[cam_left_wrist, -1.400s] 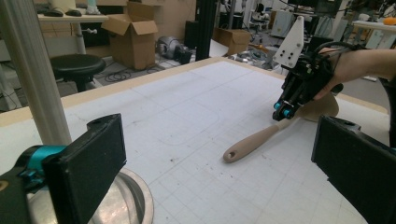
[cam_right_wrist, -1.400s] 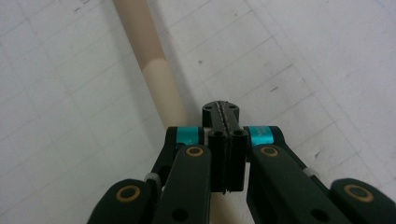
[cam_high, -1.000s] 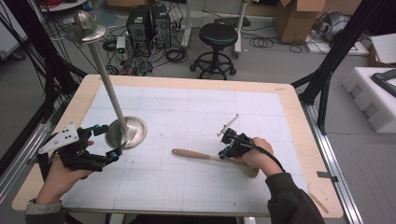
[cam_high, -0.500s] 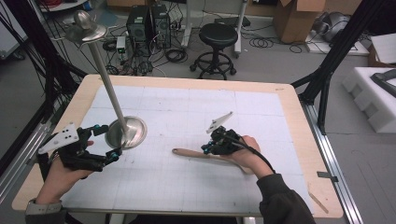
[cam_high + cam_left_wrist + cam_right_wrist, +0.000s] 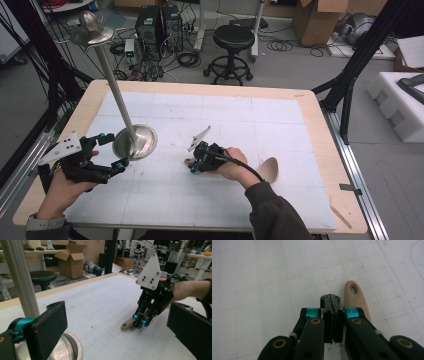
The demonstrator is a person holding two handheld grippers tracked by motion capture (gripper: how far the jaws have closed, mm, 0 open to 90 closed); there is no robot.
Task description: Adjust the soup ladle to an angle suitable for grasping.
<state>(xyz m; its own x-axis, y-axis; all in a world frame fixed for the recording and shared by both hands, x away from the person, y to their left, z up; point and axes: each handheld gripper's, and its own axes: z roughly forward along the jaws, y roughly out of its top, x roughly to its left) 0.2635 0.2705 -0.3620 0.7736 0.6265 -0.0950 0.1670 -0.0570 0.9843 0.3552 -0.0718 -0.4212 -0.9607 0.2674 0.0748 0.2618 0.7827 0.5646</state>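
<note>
A wooden spoon lies on the white mat, its bowl (image 5: 270,170) to the right of my right hand and its holed handle end (image 5: 354,291) by my right gripper's tips. My right gripper (image 5: 192,164) points left with its jaws shut together and nothing between them (image 5: 331,300); the handle runs beside and under its right finger. My left gripper (image 5: 112,151) stands open, jaws wide apart (image 5: 118,315), right next to the round base (image 5: 135,142) of a tall metal stand whose pole (image 5: 20,277) rises at its left jaw.
The wooden table edge (image 5: 310,107) frames the gridded mat (image 5: 225,115). The stand's pole leans up to a metal dish (image 5: 92,32) over the back left corner. A black stool (image 5: 232,42) and boxes sit on the floor beyond the table.
My right hand slid left along the spoon from the bowl end to the handle end, uncovering the bowl. The spoon, the stand and my left gripper stayed put.
</note>
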